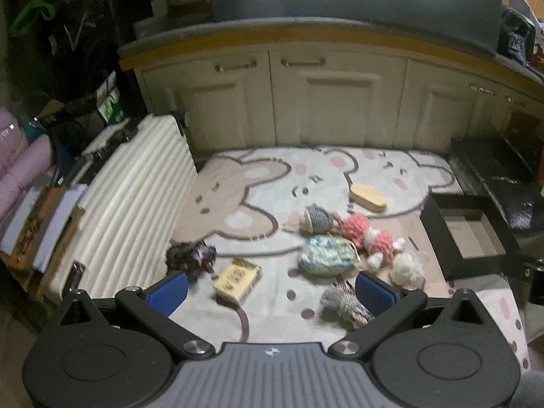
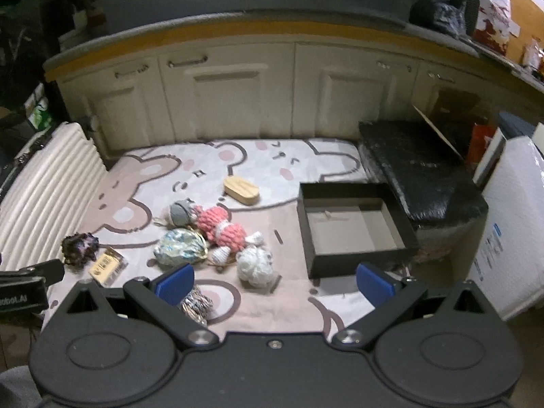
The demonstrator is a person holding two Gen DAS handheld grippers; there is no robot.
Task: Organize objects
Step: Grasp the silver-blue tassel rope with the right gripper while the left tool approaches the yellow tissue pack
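Small objects lie scattered on a cartoon bear rug [image 1: 258, 183] [image 2: 163, 170]. A pink yarn toy [image 1: 367, 234] [image 2: 221, 226], a grey yarn ball [image 1: 314, 219] [image 2: 180, 212], a blue-green pouch [image 1: 324, 255] [image 2: 178, 246], a white fluffy ball [image 1: 406, 268] [image 2: 255, 265], a wooden oval block [image 1: 367, 195] [image 2: 241, 188], a yellow card box [image 1: 236, 278] [image 2: 107, 265], a dark tangled item [image 1: 190, 255] [image 2: 80, 248] and a striped yarn bundle [image 1: 343, 302] [image 2: 197, 302]. An open black box [image 1: 469, 238] [image 2: 353, 227] stands empty at the right. My left gripper [image 1: 272, 290] and right gripper [image 2: 272, 284] both hover open above the rug, holding nothing.
Cream cabinets [image 1: 340, 102] [image 2: 231, 95] close off the far side. A ribbed white cushion [image 1: 129, 210] [image 2: 44, 176] borders the left. A black wrapped slab [image 2: 418, 173] [image 1: 499, 183] lies right of the box, with a white package [image 2: 510, 231] beyond. The other gripper's edge [image 2: 23, 289] shows at left.
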